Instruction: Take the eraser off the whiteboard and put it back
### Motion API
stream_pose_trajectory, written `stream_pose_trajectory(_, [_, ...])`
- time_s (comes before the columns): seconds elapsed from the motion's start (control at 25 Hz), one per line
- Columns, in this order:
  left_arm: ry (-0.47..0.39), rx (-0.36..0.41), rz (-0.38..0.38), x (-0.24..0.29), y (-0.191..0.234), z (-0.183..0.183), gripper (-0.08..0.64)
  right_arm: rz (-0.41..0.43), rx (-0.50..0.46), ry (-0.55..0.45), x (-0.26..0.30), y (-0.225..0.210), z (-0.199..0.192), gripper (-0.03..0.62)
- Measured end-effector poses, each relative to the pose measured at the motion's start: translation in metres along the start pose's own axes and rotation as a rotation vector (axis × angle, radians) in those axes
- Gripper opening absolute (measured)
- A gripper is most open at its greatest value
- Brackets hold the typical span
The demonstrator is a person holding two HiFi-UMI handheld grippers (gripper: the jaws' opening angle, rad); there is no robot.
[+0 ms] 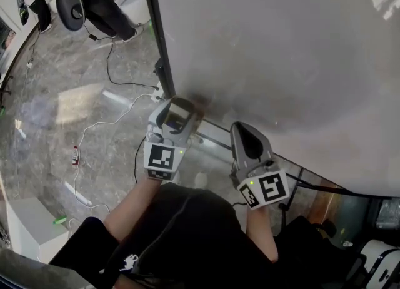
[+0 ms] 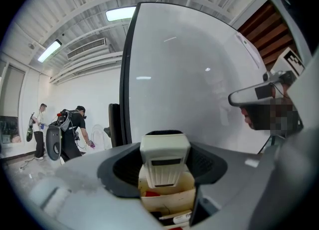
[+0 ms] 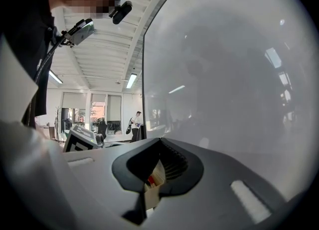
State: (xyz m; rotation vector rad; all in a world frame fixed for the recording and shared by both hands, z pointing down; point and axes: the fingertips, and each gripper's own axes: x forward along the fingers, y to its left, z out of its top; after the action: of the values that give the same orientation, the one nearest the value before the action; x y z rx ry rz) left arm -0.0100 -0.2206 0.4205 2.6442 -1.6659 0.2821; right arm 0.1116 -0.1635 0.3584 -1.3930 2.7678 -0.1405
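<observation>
A cream eraser (image 2: 164,159) with a ribbed body and black felt along its top sits upright between my left gripper's (image 2: 165,150) jaws, which are shut on its sides. Just below it is a cream box (image 2: 169,200) holding markers. In the head view my left gripper (image 1: 181,109) is raised at the lower left corner of the whiteboard (image 1: 281,62). My right gripper (image 1: 245,132) hovers to its right, close to the board's bottom edge. Its jaws (image 3: 158,167) stand slightly apart with nothing between them, and the cream box (image 3: 155,179) shows through the gap.
The whiteboard's black frame (image 1: 159,37) runs up the left side. Cables (image 1: 106,125) trail over the marble floor on the left. People (image 1: 100,0) stand with equipment farther back. A white cabinet (image 1: 28,228) sits at the lower left.
</observation>
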Motion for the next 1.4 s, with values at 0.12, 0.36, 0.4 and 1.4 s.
stream_pose_trajectory(0.12, [-0.017, -0.007, -0.002, -0.006, 0.003, 0.007, 0.275, 0.007, -0.002, -0.004, 0.003, 0.003, 0.0, 0.009])
stream_pose_trajectory(0.36, [-0.052, -0.014, -0.007, -0.02, 0.009, 0.02, 0.273, 0.021, -0.006, -0.013, 0.009, 0.012, 0.002, 0.009])
stream_pose_trajectory(0.4, [-0.056, -0.013, -0.009, -0.022, 0.01, 0.021, 0.273, 0.023, -0.007, -0.015, 0.01, 0.014, 0.003, 0.009])
stream_pose_trajectory(1.4, [-0.162, -0.026, -0.029, -0.086, 0.041, 0.046, 0.273, 0.017, -0.017, -0.042, 0.009, 0.041, 0.012, 0.009])
